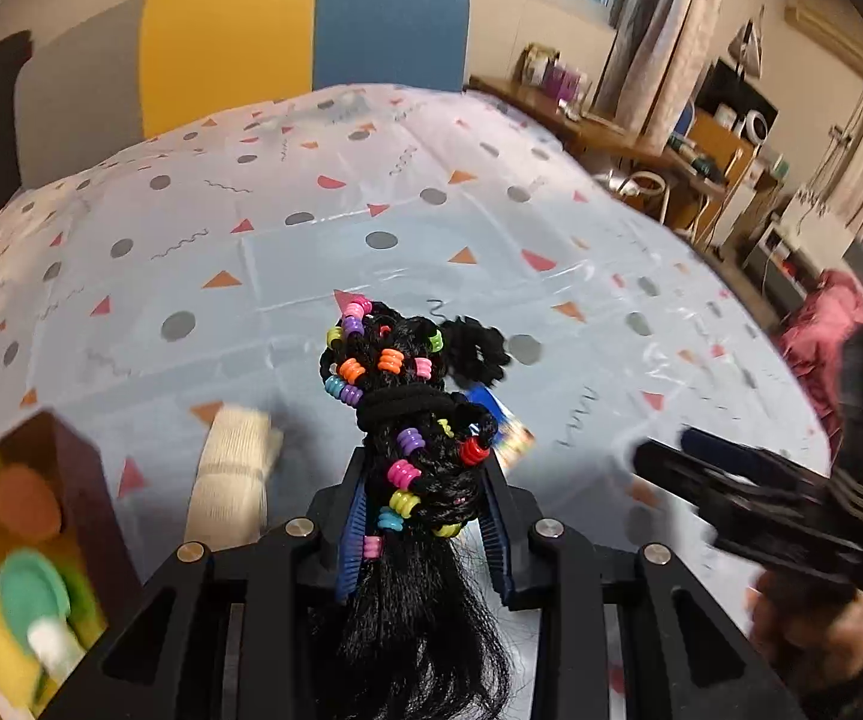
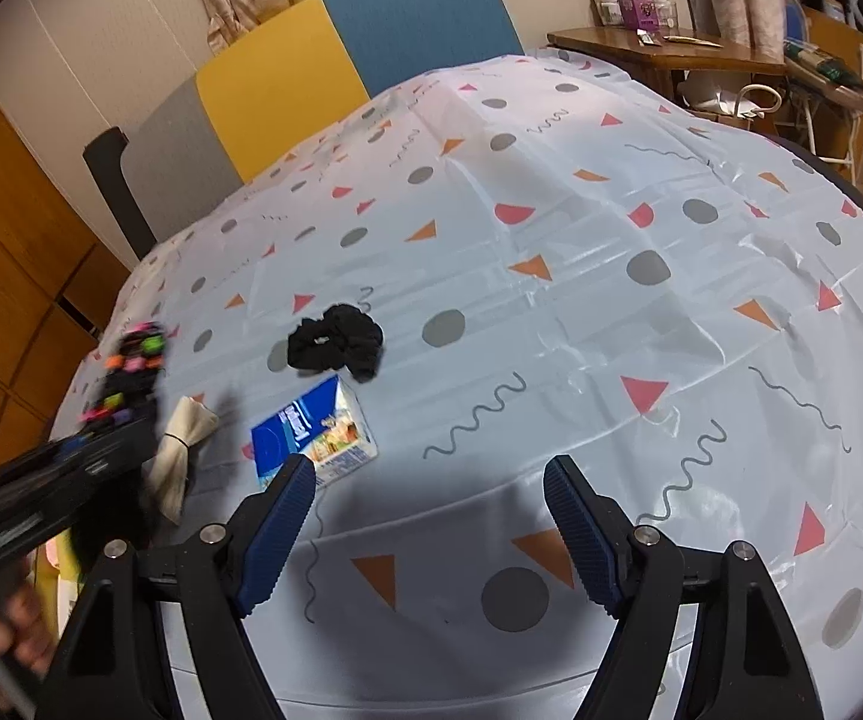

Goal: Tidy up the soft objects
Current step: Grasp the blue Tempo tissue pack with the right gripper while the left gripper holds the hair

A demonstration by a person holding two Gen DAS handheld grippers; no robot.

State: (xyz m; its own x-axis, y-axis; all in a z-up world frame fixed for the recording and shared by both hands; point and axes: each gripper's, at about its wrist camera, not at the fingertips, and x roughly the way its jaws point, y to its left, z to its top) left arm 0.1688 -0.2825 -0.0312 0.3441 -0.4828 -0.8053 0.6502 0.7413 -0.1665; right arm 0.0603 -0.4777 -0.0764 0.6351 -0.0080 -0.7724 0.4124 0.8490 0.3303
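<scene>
Braid (image 1: pixel 413 438) of black hair with coloured beads sits clamped between the left gripper (image 1: pixel 425 516) jaws, lifted over the tablecloth (image 1: pixel 551 240). Right gripper (image 2: pixel 429 516) hovers with jaws apart, holding nothing. On the cloth lie a black scrunchie (image 2: pixel 335 343), a tissue pack (image 2: pixel 311 429) and a cream cloth roll (image 2: pixel 182 450). A box (image 1: pixel 80 480) of soft items is at the left gripper's left

- The left tongs (image 1: pixel 425 510) are closed tight on a beaded black hair braid (image 1: pixel 407 420), their blue ribbed pads pressing it from both sides, raised above the bench.
- The right tongs (image 2: pixel 429 480) are spread wide with nothing between the pads, hovering low over the near part of the bench.
- In the left wrist view the right tongs sit at the near right, blurred.
</scene>
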